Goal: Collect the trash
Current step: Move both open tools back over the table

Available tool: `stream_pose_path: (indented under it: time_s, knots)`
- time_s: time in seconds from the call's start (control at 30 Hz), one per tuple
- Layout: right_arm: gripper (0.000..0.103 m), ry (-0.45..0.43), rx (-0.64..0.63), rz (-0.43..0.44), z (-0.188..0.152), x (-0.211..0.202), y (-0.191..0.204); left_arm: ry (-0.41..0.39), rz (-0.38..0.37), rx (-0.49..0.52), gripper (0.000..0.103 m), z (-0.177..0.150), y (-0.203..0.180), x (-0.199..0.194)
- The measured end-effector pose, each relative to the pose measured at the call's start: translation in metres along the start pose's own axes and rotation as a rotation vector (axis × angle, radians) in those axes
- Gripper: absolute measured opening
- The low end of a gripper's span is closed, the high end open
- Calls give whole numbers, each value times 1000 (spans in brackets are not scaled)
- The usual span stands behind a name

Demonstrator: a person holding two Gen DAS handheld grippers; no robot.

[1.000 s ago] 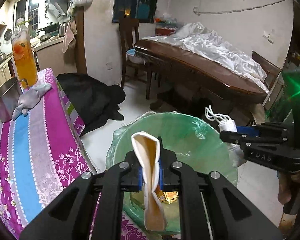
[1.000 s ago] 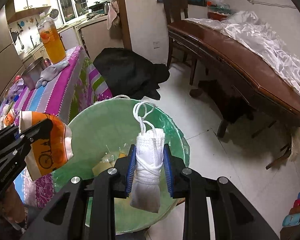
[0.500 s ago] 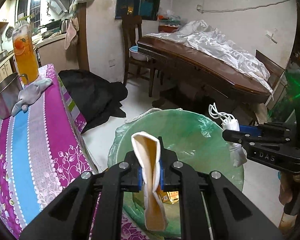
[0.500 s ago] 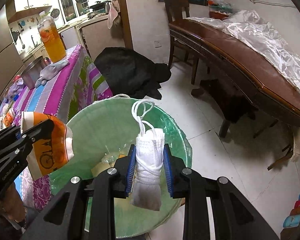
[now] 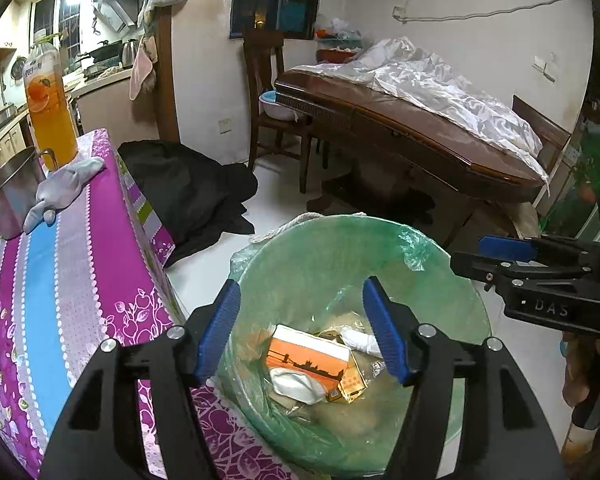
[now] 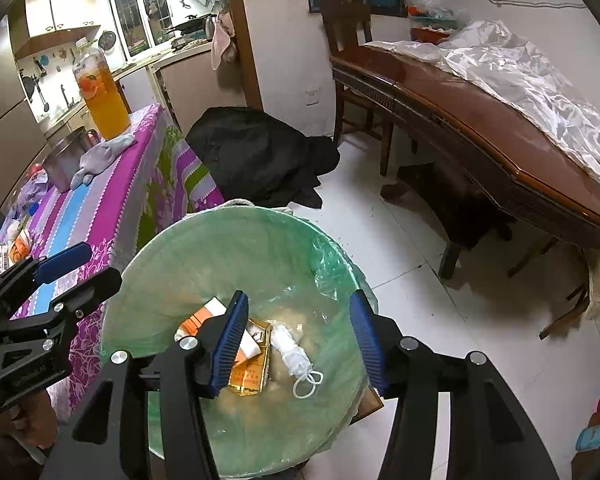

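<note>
We hold both tongs over the bin, which stands on the white floor against the near edge of the surface. The left tongs and right tongs are opening, nothing between their pads. The orange carton and the white mask lie at the bin's bottom among other trash. On the striped cloth, near the surface's far edge, stand a juice bottle and a metal pot, a grey glove beside them. A dark cloth lies on the floor; a wooden table carries plastic sheeting.
</note>
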State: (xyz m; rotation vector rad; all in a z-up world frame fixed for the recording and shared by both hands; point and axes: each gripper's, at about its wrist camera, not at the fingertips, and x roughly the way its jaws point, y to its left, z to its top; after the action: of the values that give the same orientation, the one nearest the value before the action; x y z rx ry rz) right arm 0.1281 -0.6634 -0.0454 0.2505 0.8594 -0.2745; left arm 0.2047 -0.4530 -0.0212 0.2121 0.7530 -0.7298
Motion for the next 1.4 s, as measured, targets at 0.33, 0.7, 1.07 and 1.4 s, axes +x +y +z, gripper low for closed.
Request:
stream_pose_path:
  time_s: [0.33,0.7,1.07,1.4]
  knots:
    - [64,-64,-9,14,-1,-19,15,-6,6,-6,61,-7,7,-8]
    - [83,-241,-58,41,-2,-72,75,-50,39,-50,66,-21,50,-49]
    - [88,-342,-125,195,-10,-92,177,-113,146,-130,71,-45,131,-115]
    - [88,-269,-259,373,-22,-69,314,-113,378,-300,76,-102,259,-190]
